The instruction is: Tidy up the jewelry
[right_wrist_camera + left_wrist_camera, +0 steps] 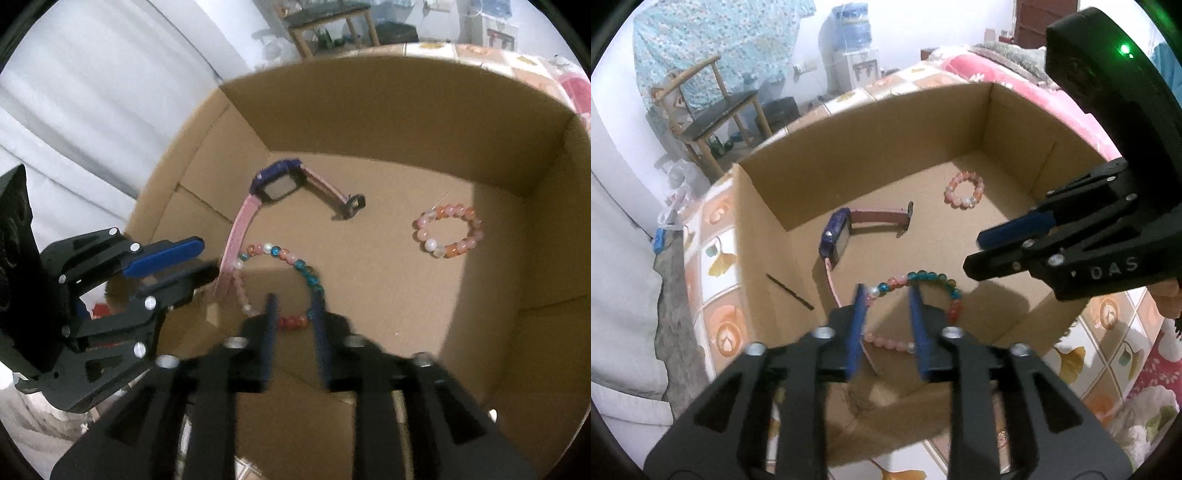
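The long multicolored bead bracelet (916, 291) is lying on the floor of the cardboard box (871, 155), spread out in a loose loop near the front wall, with teal beads on one side, pink and red ones on the other, plus a couple of white pearly ones. Its long axis runs roughly from the near wall toward the middle of the box. One edge of the loop touches or overlaps the pink strap of the kids' watch (280, 181), which lies on its side with the purple case toward the back-left corner and the buckle end pointing to the right. Well apart, off to the right, sits a small round pink and orange bead bracelet (448, 234), lying flat. Both tools hang over the long bracelet: the left gripper (886, 295) has its blue pads partly spread with beads showing in the gap, not pinching anything, and the right gripper (295, 306) looks the same, halfway apart and gripping nothing. The box sits on a patterned floral cloth (720, 258), with a wooden chair (713, 110) and a water dispenser (853, 48) further back.
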{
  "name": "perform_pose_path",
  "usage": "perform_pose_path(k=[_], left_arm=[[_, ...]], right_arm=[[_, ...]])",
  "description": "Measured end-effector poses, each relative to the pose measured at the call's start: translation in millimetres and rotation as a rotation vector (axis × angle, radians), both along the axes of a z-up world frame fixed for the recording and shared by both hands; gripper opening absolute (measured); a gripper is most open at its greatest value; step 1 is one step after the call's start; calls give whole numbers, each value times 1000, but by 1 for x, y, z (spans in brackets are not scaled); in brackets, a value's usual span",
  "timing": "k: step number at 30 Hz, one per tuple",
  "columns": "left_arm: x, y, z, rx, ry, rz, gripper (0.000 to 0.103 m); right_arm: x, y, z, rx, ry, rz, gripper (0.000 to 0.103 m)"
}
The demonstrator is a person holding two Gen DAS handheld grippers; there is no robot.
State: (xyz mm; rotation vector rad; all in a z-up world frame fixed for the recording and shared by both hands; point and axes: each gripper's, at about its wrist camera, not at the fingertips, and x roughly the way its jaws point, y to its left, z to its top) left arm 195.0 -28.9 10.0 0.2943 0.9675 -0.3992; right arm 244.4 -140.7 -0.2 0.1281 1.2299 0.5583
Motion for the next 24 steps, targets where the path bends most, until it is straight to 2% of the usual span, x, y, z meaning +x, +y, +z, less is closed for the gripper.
perform_pose_path(k=[1,5,7,10,15,20,24], left_arm=[[-4,2,5,-1,-25,11,47],[-19,9,24,-31,-94,28,57],[-33,15,36,-75,-144,30,63],[-55,20,53,-137,-203,22,68],[-91,25,67,-217,-240,-11,73],[-118,29,54,-256,-223,-34,74],[-117,24,27,-246,-149,-8,74]], right_arm=[[-3,-2,5,5,-17,-11,42],[-17,-15,23,61,-76,-55,48],[-30,-26,37,102,-119,-85,48],[-53,-48,59,168,-188,-136,50],[-94,-82,75,220,-263,-191,57],[-118,-105,52,239,-190,-251,57],[-118,-105,21,218,-105,-287,57]])
